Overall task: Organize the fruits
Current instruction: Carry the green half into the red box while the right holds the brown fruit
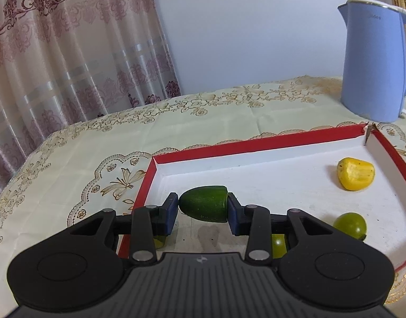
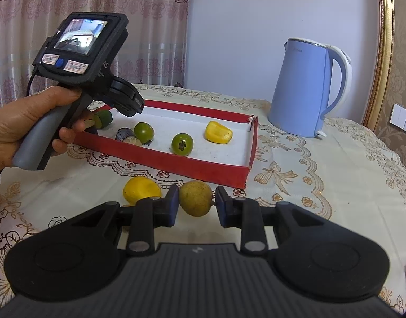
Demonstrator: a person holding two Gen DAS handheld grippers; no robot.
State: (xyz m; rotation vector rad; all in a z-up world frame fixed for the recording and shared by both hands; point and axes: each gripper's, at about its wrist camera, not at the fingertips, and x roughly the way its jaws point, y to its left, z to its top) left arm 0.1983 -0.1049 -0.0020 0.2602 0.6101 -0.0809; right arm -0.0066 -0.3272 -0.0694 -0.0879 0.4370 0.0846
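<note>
My left gripper (image 1: 203, 208) is shut on a dark green cucumber half (image 1: 204, 203) and holds it over the near left corner of the red tray (image 1: 256, 143). The cucumber half (image 2: 103, 118) also shows in the right wrist view. In the tray lie a yellow pepper piece (image 1: 355, 174) and green round fruits (image 1: 350, 225). My right gripper (image 2: 196, 202) is shut on a brownish-yellow round fruit (image 2: 195, 198) in front of the tray (image 2: 176, 165). A yellow lemon (image 2: 140, 189) lies on the cloth just left of it.
A blue kettle (image 2: 303, 87) stands behind the tray at the right. In the tray also lie a dark purple piece (image 2: 124, 134), two green fruits (image 2: 182, 144) and the yellow piece (image 2: 218, 132). A floral tablecloth (image 2: 322, 172) covers the table. Curtains hang behind.
</note>
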